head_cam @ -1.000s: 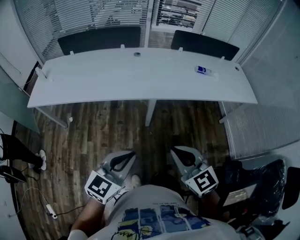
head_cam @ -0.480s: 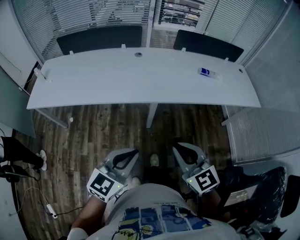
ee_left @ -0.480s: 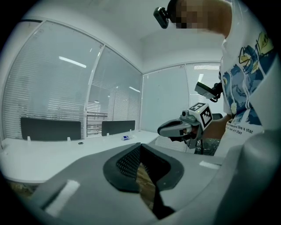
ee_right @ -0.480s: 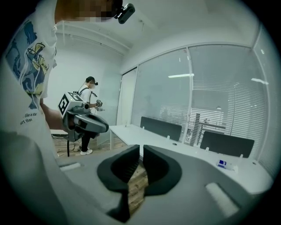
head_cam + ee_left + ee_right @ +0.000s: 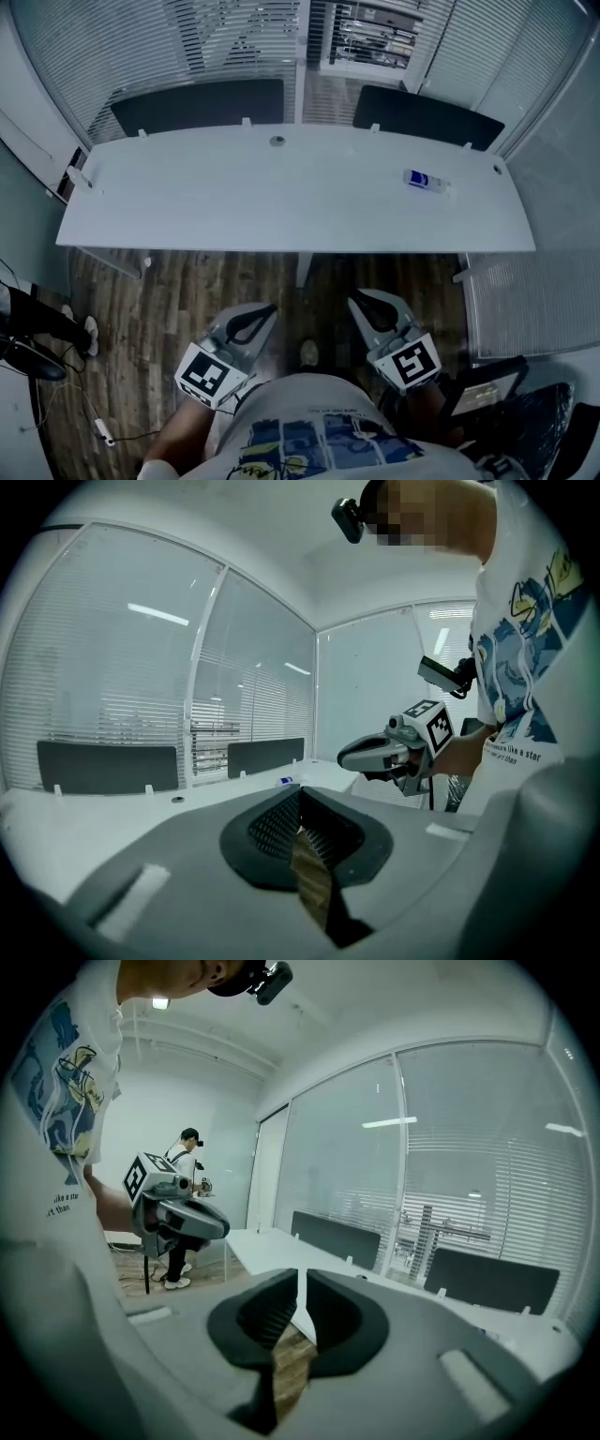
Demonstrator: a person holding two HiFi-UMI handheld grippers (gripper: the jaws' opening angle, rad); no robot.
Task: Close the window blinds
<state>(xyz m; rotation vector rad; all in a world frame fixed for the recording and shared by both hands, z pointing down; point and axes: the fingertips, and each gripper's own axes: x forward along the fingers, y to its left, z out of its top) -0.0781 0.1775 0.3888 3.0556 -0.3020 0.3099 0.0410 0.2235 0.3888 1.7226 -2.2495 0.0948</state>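
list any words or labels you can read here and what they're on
"like a star": person's white shirt, below the blue print.
Blue label on the small item on the desk: too small to read.
Marker cube: black square pattern, no words.

Dim and cool blue-grey in the head view, with soft shadow on the floor (image 5: 225, 281) below the counter (image 5: 281, 202). Brighter in both gripper views, with strip lights (image 5: 157, 615) showing as white streaks across the window blinds (image 5: 94, 696). Heavily bowed at the edges, black in the corners, blurred across the near lower foreground.
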